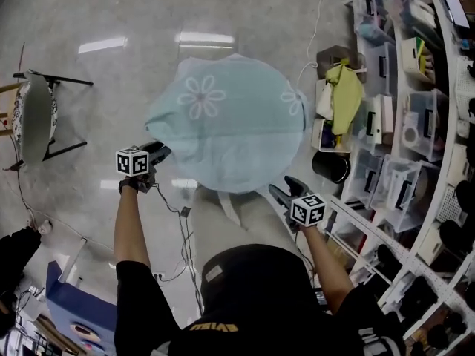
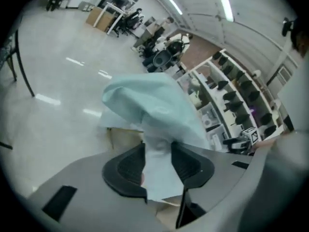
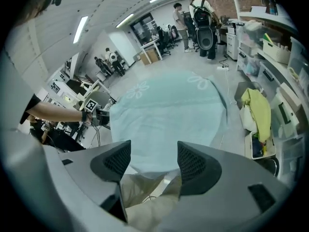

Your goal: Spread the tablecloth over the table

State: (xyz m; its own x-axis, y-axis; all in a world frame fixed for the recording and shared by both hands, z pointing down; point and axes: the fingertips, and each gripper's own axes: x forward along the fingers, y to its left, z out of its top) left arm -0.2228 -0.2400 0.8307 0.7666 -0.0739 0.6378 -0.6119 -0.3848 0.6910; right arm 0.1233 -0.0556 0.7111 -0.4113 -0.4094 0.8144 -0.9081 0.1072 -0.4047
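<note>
Pale blue flowered tablecloth [image 1: 230,124] lies spread round; your left tool [image 2: 158,157] open around its edge, right tool [image 3: 153,162] open, empty.

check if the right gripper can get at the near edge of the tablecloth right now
Probably yes. The right gripper hangs open and empty right by the near hem of the tablecloth, with nothing between them; the shelves stand off to its side.

1. Head view: overhead, looking steeply down on the tablecloth [image 1: 230,124].
2. Left gripper view: close against its edge, facing the shelving [image 2: 231,95].
3. Right gripper view: near, looking across it; all three share it.
</note>
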